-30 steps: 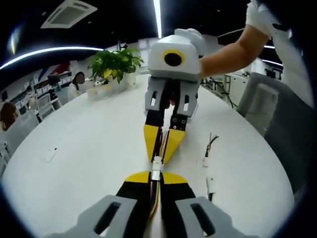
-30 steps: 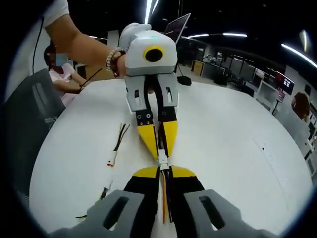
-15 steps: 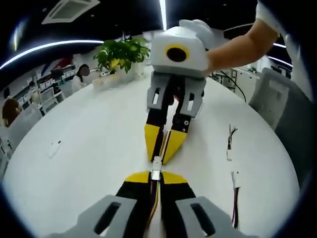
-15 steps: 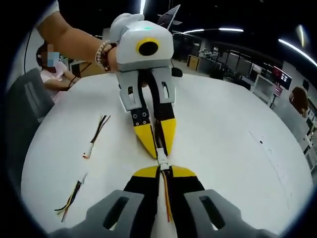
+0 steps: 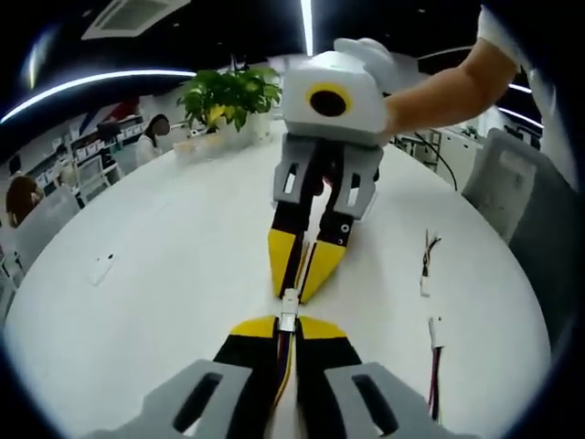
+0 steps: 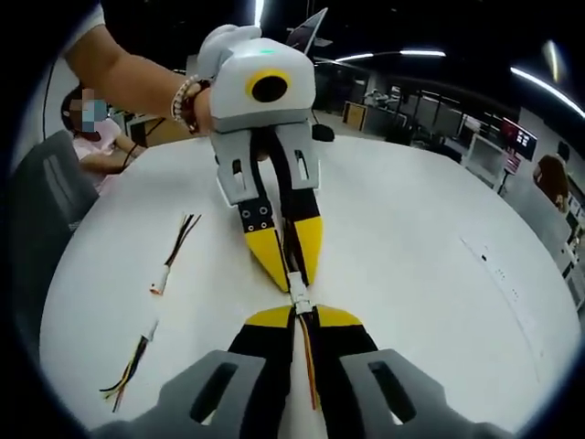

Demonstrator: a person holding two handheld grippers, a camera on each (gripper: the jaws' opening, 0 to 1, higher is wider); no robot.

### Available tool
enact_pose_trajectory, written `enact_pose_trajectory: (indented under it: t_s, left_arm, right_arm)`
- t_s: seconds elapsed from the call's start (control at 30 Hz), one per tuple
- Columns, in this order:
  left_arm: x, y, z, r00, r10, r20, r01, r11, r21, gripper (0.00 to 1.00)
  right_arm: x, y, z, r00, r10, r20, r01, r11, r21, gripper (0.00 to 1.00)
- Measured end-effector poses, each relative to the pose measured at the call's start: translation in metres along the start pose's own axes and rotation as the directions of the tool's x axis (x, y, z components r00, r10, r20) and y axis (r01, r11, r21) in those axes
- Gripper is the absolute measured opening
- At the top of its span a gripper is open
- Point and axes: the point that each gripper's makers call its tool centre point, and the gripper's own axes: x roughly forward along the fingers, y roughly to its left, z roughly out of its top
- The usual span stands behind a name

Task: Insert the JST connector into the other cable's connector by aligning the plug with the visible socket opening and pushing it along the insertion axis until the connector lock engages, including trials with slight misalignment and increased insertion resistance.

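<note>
Big round white surface [image 5: 164, 274] carries everything. Above it the two claws meet tip to tip. In the left gripper view the left claw [image 5: 289, 327] comes up from the bottom, jaws closed down on its cable [image 5: 285, 366], thin coloured wires running back between the jaws. The right claw [image 5: 305, 274] faces it, jaws pinched together on the other cable's connector. In the right gripper view it is the same meeting seen the other way: right claw [image 6: 302, 315] at the bottom clamped on its wires, left claw [image 6: 291, 265] pointing down from above.

The JST connector [image 5: 289, 307] sits right between the tips, small white body, the two halves touching and lined up on one axis. Progress: looks aligned and at least partly pushed in; whether the lock has clicked is too small to tell. Left to do: probably the final push and confirming the latch.

Two spare cables [image 6: 137, 361] with connectors lie on the surface, well apart from the claws.

No brands, labels or readable writing.
</note>
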Motion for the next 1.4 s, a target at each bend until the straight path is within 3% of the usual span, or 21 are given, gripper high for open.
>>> enact_pose_trajectory:
  t_s: [0.23,0.37,0.47,0.63,0.7,0.97,1.03,1.4]
  left_arm:
    - [0.002,0.0,0.002,1.0,0.016,-0.006,-0.016,1.0,-0.009,0.08]
    - [-0.001,-0.003,0.003,0.999,0.022,-0.028,-0.021,0.999,0.029,0.15]
    - [-0.005,-0.005,0.002,0.999,0.023,-0.033,-0.022,0.999,0.025,0.15]
    - [-0.025,-0.002,0.016,0.996,0.084,0.021,-0.083,0.995,-0.064,0.18]
    - [-0.034,-0.004,0.02,0.995,0.098,0.036,-0.095,0.994,-0.058,0.23]
    - [-0.077,-0.012,0.044,0.978,0.172,0.12,-0.162,0.983,-0.09,0.22]
    - [-0.089,-0.009,0.044,0.975,0.178,0.135,-0.165,0.981,-0.102,0.22]
    - [-0.117,-0.052,0.07,0.961,0.199,0.192,-0.186,0.979,-0.086,0.22]
  right_arm:
    - [0.0,0.0,0.0,1.0,-0.012,-0.005,0.012,1.0,0.024,0.06]
    - [-0.005,-0.003,0.0,0.999,-0.034,-0.025,0.035,0.999,0.018,0.17]
    - [-0.014,-0.004,0.004,0.999,-0.046,-0.022,0.047,0.999,0.02,0.11]
    - [-0.035,-0.004,0.01,0.996,-0.081,-0.023,0.081,0.997,0.018,0.11]
    - [-0.046,-0.003,0.014,0.995,-0.095,-0.016,0.095,0.995,0.02,0.11]
    - [-0.077,0.01,0.039,0.99,-0.141,0.017,0.141,0.99,0.001,0.1]
    - [-0.082,0.012,0.042,0.989,-0.146,0.018,0.146,0.989,-0.004,0.1]
    - [-0.103,0.053,0.067,0.985,-0.163,0.052,0.164,0.986,-0.013,0.09]
